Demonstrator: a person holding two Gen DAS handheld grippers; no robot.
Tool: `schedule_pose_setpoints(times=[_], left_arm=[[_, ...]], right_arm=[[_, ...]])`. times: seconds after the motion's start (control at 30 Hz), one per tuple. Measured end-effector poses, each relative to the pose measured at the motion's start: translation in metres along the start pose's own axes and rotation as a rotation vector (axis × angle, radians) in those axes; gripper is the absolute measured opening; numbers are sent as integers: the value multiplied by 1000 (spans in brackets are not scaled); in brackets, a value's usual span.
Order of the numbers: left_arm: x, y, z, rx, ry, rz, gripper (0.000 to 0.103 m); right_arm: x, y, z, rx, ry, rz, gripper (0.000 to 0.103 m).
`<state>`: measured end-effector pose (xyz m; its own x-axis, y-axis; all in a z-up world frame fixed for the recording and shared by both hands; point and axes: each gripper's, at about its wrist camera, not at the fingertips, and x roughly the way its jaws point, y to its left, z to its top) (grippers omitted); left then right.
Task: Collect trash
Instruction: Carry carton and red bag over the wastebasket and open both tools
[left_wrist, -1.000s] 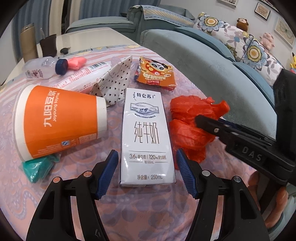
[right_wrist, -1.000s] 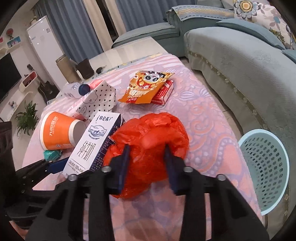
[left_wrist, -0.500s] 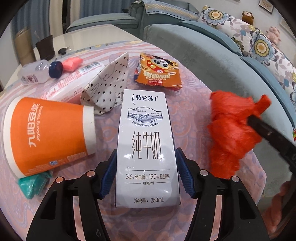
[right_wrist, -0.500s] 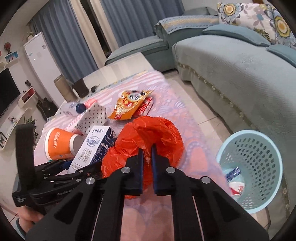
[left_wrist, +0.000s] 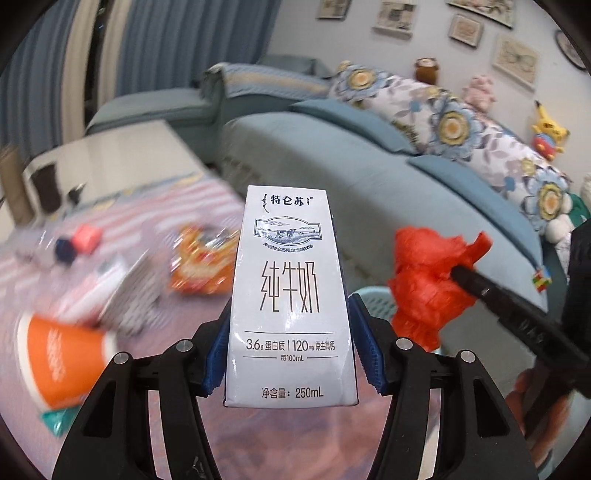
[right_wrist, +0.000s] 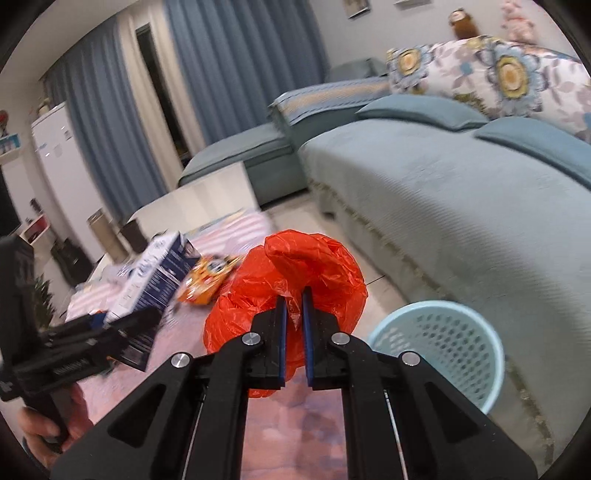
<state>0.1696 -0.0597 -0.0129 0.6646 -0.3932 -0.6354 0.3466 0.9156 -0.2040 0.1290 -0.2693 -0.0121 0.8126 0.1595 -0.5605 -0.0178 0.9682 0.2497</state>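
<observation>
Left gripper (left_wrist: 288, 354): fingers (left_wrist: 216, 350) pressed on both narrow sides of the milk carton (left_wrist: 290, 295), low on its body; partly open only because the carton's width fills the gap. Low grip likely chosen to leave the printed face clear and the carton upright.

Milk carton position: off the desk (left_wrist: 122, 229), held upright at centre of the left wrist view; in the right wrist view at 9 o'clock from the red bag.

Right gripper (right_wrist: 293, 332): fingers nearly together, clamped on a thin fold of the red plastic bag (right_wrist: 288, 291); rest of bag bulges above and around the tips. Pinch on a fold judged sensible, since crumpled film gives no firm body to squeeze.

Red plastic bag position: hanging clear of the desk, at 3 o'clock from the carton in the left wrist view.

Waste basket (right_wrist: 439, 354): pale blue, perforated, on the floor between desk and sofa (right_wrist: 461, 206); at 4 o'clock from the bag in the right wrist view. Open mouth upward, so a drop from above should do.

Left on desk: orange paper cup (left_wrist: 62, 358) on its side at 8 o'clock from the carton; orange snack packet (left_wrist: 199, 262) at 10 o'clock; spotted paper wrapper (left_wrist: 136, 295) between them, blurred.

Step, judged: both pieces lifted, carry toward the basket in hand.

Risk, judged: bag fold could slip from the tips; carton could tilt about its low grip.
</observation>
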Motion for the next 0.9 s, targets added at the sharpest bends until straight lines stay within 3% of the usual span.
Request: schedule_pose_setpoints(times=[0.23,0.47,0.9], left_arm=[[25,-65,21,84,-15,-68,57],[76,-112,8,160,62,-116,57],[147,-123,-19,167,221,-151,58]], right_arm=[[-12,-63,7,90,-25,-101,6],[-5,-119,-14,183,2,-207,6],[37,-171,-56,263,129,-319,6]])
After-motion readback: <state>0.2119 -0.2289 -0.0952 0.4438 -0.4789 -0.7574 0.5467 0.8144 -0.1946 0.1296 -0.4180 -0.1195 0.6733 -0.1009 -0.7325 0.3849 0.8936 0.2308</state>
